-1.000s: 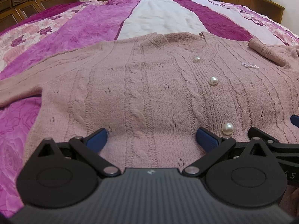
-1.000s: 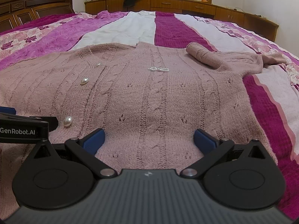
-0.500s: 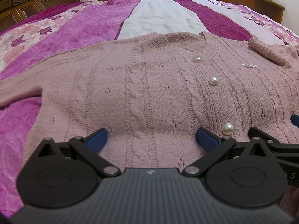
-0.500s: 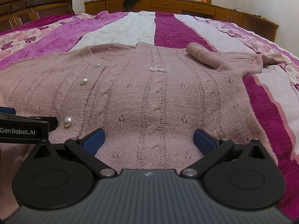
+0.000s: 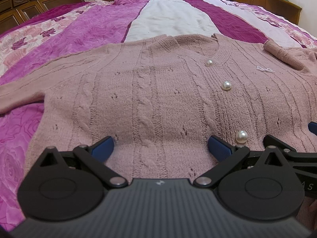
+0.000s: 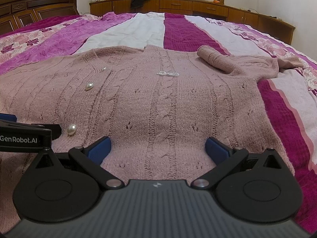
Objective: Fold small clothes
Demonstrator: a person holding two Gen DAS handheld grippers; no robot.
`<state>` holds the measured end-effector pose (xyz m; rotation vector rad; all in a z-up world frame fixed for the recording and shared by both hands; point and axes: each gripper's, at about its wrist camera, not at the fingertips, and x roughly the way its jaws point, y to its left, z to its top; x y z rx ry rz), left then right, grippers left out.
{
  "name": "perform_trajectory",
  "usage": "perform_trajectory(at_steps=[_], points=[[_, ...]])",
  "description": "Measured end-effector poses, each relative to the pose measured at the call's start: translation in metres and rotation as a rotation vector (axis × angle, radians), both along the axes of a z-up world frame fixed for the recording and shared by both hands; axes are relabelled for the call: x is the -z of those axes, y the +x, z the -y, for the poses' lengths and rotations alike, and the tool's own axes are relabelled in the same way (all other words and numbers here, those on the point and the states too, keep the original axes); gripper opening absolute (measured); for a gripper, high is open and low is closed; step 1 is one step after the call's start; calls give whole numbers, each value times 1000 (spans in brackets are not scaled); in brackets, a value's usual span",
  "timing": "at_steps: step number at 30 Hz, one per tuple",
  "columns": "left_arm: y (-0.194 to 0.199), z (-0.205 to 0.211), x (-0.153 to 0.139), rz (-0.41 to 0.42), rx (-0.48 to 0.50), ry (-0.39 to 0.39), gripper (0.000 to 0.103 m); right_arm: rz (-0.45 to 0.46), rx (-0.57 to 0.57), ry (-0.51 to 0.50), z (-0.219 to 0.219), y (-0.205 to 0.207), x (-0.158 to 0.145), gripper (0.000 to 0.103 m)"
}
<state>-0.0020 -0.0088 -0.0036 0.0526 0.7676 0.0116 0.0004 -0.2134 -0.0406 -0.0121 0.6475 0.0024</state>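
A dusty-pink cable-knit cardigan (image 5: 158,91) (image 6: 162,103) with pearl buttons (image 5: 226,85) lies spread flat, front up, on the bed. Its left sleeve (image 5: 17,97) stretches out to the left. The right sleeve (image 6: 237,62) is folded back over the shoulder. My left gripper (image 5: 160,148) stands open over the hem on the left half, blue pads wide apart and nothing between them. My right gripper (image 6: 157,148) stands open the same way over the hem on the right half. Each gripper's arm shows at the edge of the other's view.
The bedspread (image 6: 174,33) has purple, white and magenta stripes and reaches past the cardigan on all sides. A dark wooden headboard (image 6: 35,6) stands at the back left. Low wooden cabinets (image 6: 198,6) with clothes and a plush goose run along the far wall.
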Motion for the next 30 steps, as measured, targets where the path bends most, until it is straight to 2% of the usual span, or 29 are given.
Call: perform_trajectory(at_steps=[30], points=[[3,-2,-2,-17,-1,-7,103,-19,4,20,2,3,-2,103]])
